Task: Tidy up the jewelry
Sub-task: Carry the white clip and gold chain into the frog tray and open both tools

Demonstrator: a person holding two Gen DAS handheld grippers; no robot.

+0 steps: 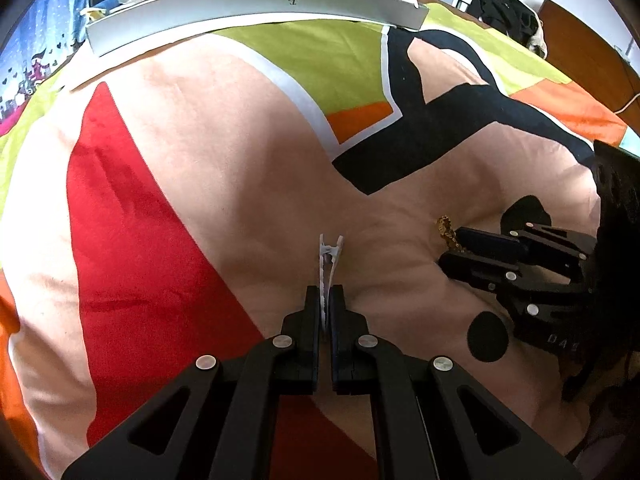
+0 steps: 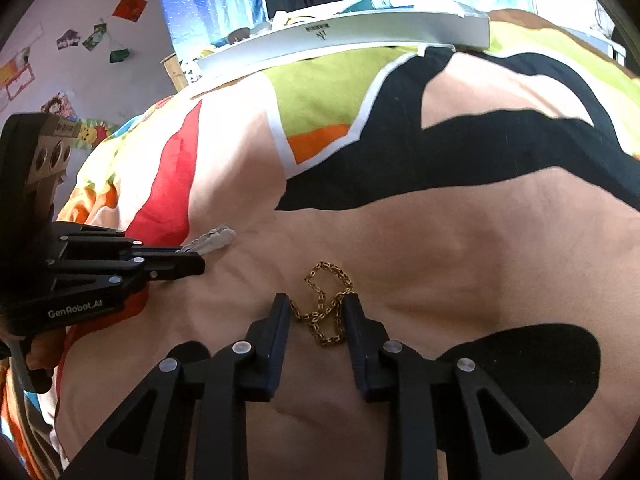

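A white toothed hair clip [image 1: 329,264] sticks out forward from my left gripper [image 1: 325,300], which is shut on its near end, low over the bed cover. From the right wrist view the same clip [image 2: 212,240] shows at the left gripper [image 2: 196,266] tips. A gold chain [image 2: 324,304] lies bunched on the pink part of the cover, between the spread fingers of my right gripper [image 2: 316,312], which is open around it. In the left wrist view the chain [image 1: 446,230] peeks out beyond the right gripper [image 1: 450,248].
A long grey box [image 1: 256,8] lies across the far edge of the bed, also visible as the grey box [image 2: 340,36]. The patterned bed cover [image 1: 200,140] spreads beneath. Dark clothes [image 1: 500,8] and a wooden headboard [image 1: 592,52] are far right. A wall with stickers [image 2: 80,60] is at left.
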